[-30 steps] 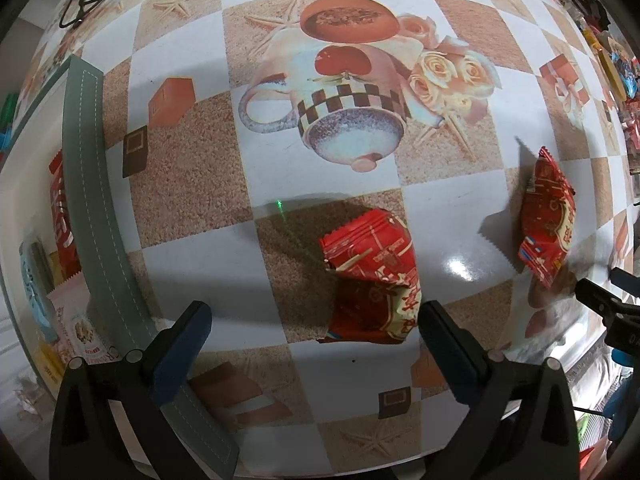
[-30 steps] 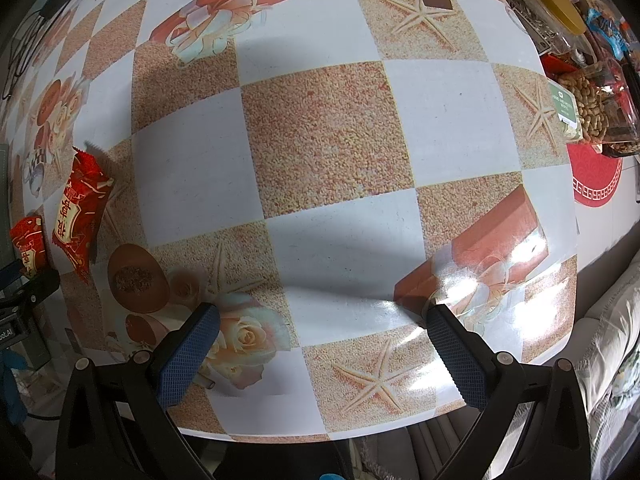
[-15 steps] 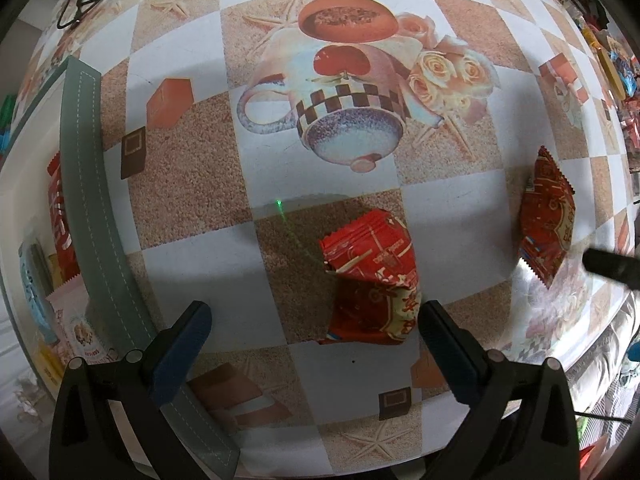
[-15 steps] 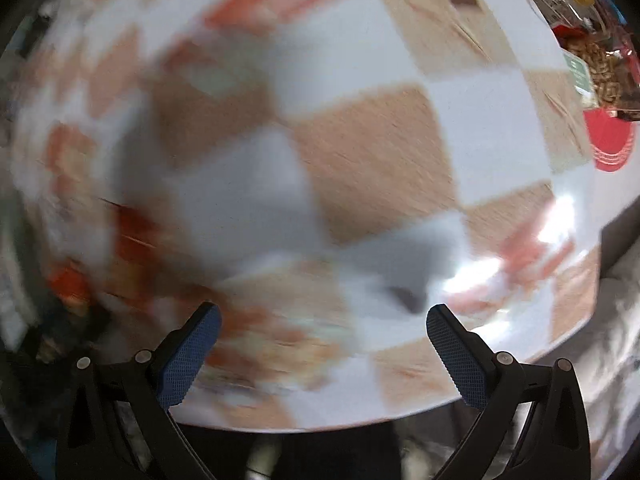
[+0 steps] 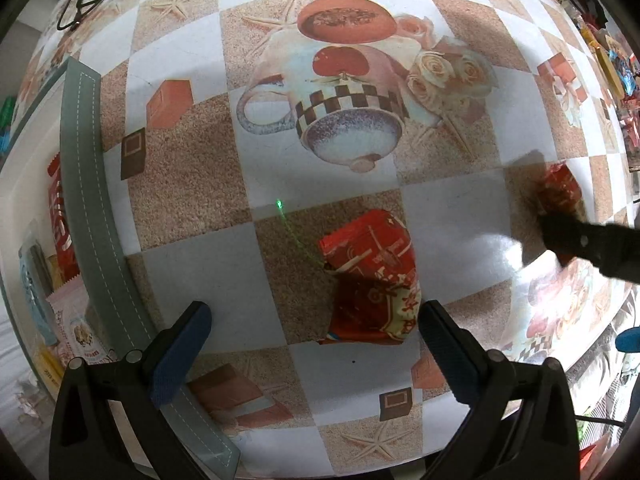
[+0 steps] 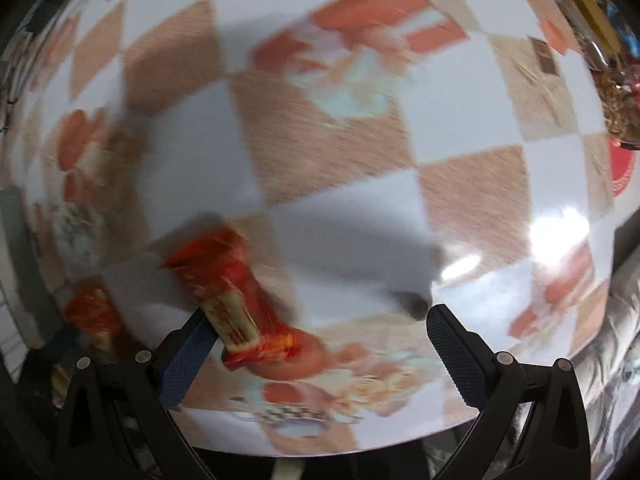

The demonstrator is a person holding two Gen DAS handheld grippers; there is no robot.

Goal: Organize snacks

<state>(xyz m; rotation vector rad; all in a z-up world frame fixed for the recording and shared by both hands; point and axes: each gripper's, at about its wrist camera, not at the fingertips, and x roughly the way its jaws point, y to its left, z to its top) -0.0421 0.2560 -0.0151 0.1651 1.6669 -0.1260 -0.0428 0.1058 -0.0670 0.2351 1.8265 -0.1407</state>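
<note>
We see a crumpled red foil snack packet with gold and cream lettering (image 5: pixel 370 276) lying on the checkered tablecloth printed with cups, roses and starfish (image 5: pixel 192 204), on a sandy square just below the printed checkered teacup. Our left gripper (image 5: pixel 314 354) hovers above the cloth with its blue-padded fingers (image 5: pixel 180 354) spread wide; the packet lies between them, nearer the right pad, and touches neither (nothing is gripped).

A second red foil packet with a cream label (image 6: pixel 240 312) lies well to the right of the first. In the blurred right wrist view our right gripper (image 6: pixel 312 354) is likewise wide open, its left blue pad (image 6: pixel 184 360) just beside that packet; whether they touch we cannot tell. The left wrist view shows one dark finger of it lying across that packet.

Left of the first packet, past a grey-green stitched rim, a white bin (image 5: pixel 36 184) holds more packets.
</note>
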